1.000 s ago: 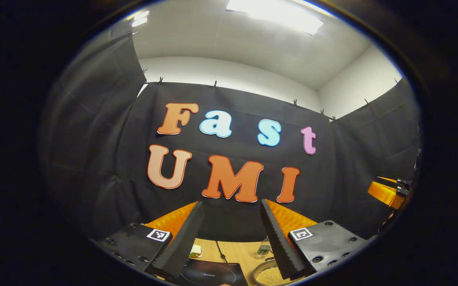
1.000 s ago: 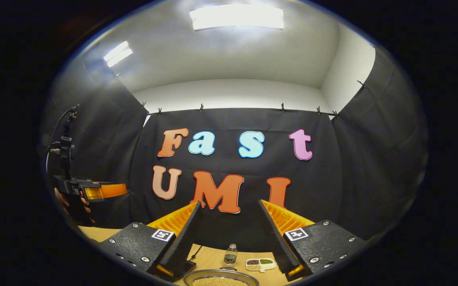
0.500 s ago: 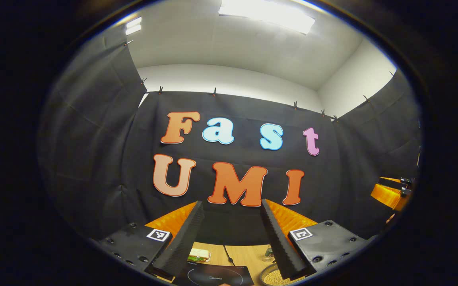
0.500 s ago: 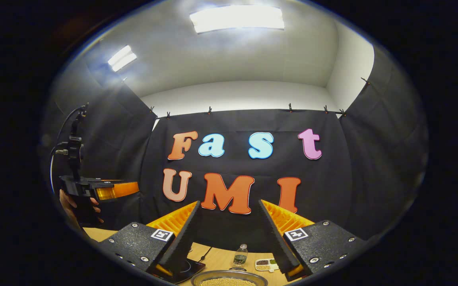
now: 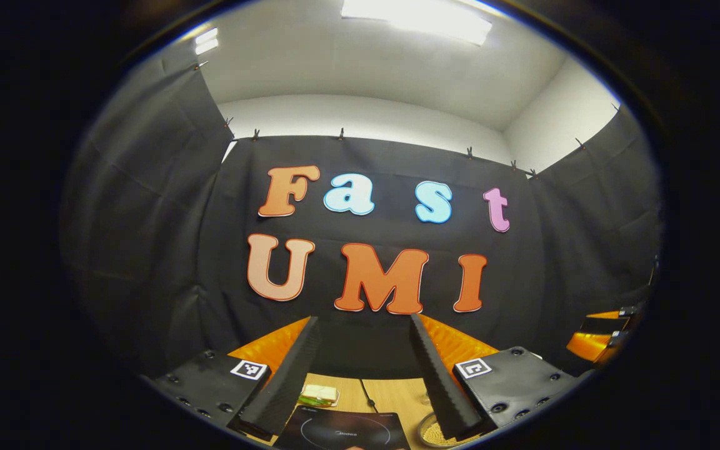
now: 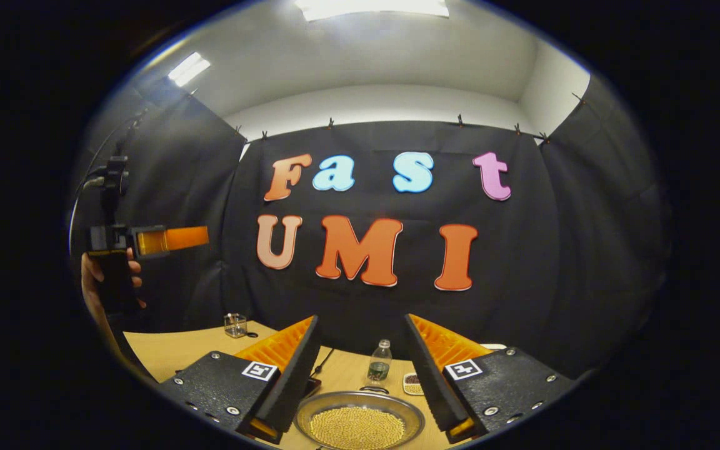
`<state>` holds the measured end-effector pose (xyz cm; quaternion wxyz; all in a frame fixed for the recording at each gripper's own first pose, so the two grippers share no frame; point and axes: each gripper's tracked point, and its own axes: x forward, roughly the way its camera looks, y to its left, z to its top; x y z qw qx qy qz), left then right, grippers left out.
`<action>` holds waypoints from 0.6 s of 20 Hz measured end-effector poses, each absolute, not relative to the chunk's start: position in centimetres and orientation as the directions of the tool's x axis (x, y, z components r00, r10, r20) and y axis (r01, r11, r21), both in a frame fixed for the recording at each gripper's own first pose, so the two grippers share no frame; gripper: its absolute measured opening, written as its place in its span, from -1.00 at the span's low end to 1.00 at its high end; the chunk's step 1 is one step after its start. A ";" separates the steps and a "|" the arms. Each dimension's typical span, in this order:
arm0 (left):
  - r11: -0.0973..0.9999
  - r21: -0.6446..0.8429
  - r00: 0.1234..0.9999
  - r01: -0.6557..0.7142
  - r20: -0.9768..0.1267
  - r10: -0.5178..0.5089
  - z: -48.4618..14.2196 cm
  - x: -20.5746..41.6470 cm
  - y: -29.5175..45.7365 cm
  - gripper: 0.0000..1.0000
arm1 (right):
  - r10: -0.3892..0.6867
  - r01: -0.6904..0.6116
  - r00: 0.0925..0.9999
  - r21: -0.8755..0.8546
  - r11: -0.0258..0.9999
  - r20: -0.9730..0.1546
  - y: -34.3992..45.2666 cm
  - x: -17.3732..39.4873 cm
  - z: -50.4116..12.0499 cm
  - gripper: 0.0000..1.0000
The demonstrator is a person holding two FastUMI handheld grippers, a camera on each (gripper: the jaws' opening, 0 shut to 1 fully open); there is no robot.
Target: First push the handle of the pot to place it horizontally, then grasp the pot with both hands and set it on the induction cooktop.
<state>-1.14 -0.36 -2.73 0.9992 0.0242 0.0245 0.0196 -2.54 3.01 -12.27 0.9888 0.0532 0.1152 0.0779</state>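
One round metal pot [image 6: 360,420] of small yellow beads [image 6: 356,428], uncovered

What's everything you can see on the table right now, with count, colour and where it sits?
pot: one, metal, filled with yellow beads, on table between right claw's fingers
induction cooktop: one, black, left of pot
bottle: one, clear, behind pot
small dish: one, white, right of bottle
clear box: one, far left
table: one, wood
left claw: open, above cooktop
right claw: open, above pot
hand: one, holding left claw
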 end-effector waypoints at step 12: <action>0.989 0.138 0.997 -0.045 -0.059 0.054 -4.6 -2.0 -0.8 0.90 | 0.368 -0.231 0.727 0.298 0.926 -0.580 10.2 -7.6 -28.2 -0.36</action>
